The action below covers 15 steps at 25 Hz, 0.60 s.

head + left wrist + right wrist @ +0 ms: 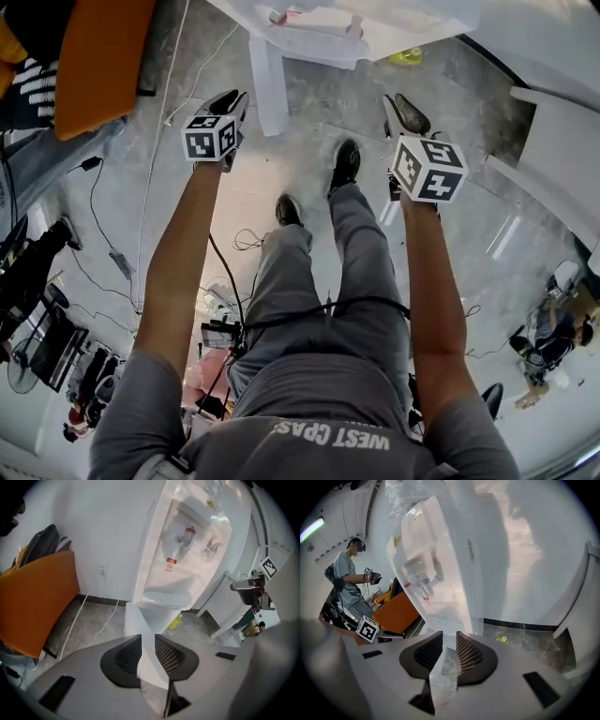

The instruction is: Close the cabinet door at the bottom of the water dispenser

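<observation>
In the head view, our left gripper [230, 101] is held out at 11 o'clock and our right gripper [405, 112] at 1 o'clock, each with its marker cube facing up. Our shoes [345, 164] stand on the grey floor [309, 122] between them. The water dispenser [319, 28] sits at 12 o'clock. Its cabinet door [270, 89] juts toward us as a narrow white panel, swung open, just beside the left gripper's tips. We cannot tell there whether the two touch. An orange chair [98, 56] fills 10 o'clock.

The left gripper view gives what the head view lacks: the dispenser's front [187, 550], with a red tap [189, 532] and a drip tray [166, 595] below it. The open cabinet door [136, 623] runs down from under the tray and shows through the gap of the left gripper [147, 644]. Its jaws stand a little apart and clamp nothing. The orange chair [37, 602] is at 9 o'clock, with a white cable [79, 620] on the floor beside it. A yellow object [176, 620] lies low, just past the door. The right gripper [253, 585] shows at 3 o'clock.

The right gripper view sees the dispenser [436, 564] from its other side, wrapped in clear plastic. The jaws of the right gripper [449, 641] are slightly parted and empty, with floor showing through the gap. Only here does another person [349, 578] appear, at 9 o'clock. The yellow object [501, 639] lies at 4 o'clock.
</observation>
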Each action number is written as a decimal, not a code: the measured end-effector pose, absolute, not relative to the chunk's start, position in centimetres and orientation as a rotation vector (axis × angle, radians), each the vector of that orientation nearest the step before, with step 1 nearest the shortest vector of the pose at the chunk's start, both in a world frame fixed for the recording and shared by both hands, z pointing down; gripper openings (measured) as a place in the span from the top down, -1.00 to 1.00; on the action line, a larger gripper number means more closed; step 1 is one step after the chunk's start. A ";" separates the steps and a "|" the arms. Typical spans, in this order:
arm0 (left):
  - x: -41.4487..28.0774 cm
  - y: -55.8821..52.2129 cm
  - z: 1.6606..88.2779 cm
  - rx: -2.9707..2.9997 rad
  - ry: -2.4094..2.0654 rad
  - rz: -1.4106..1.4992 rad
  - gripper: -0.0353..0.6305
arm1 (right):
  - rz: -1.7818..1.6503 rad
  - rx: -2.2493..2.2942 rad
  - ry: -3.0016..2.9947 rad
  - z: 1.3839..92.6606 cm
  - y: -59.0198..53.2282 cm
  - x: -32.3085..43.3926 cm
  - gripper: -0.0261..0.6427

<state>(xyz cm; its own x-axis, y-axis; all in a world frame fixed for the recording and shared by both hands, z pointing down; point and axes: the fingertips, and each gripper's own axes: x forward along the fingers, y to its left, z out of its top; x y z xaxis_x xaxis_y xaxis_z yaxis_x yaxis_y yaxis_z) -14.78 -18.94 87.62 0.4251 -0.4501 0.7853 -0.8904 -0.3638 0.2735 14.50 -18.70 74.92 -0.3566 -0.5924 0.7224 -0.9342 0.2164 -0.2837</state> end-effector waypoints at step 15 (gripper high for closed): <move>-15.4 -17.8 95.5 1.885 -1.124 0.860 0.65 | 0.983 1.448 -1.951 80.3 -17.6 16.5 0.71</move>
